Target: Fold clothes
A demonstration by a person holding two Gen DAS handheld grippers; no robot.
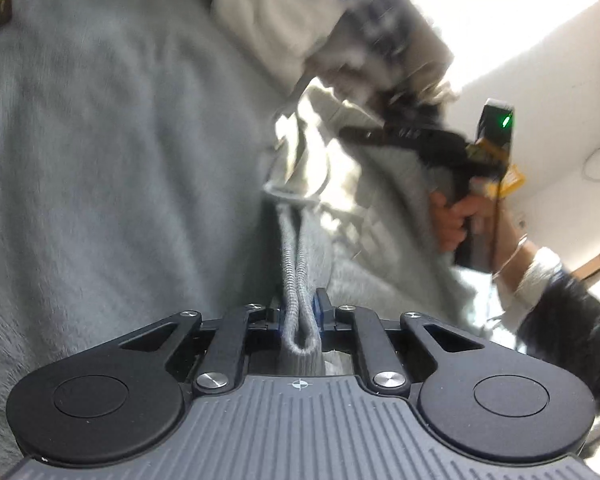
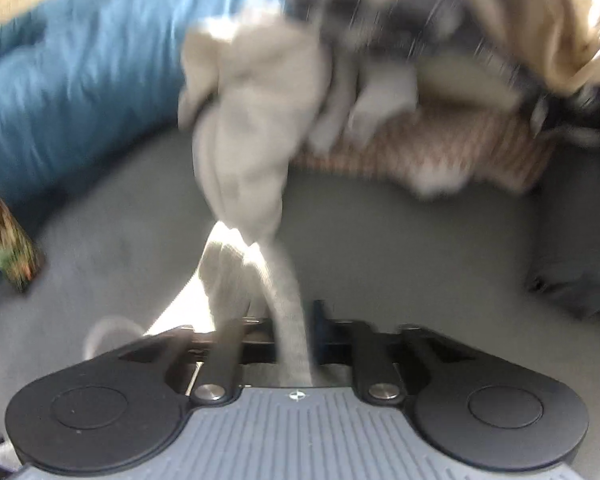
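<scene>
This is a home, most likely a bedroom. A soft grey blanket with a fleecy nap covers a broad cushioned surface like a bed. Along the blanket's far edge, in the right wrist view, lies a padded blue quilt. On the blanket sits a loose heap of clothes: beige, grey, dark and rust-striped pieces jumbled together. Beyond the blanket, in the left wrist view, a plain white wall stands in strong sunlight. A small dark patterned object lies at the blanket's edge, too blurred to identify.
</scene>
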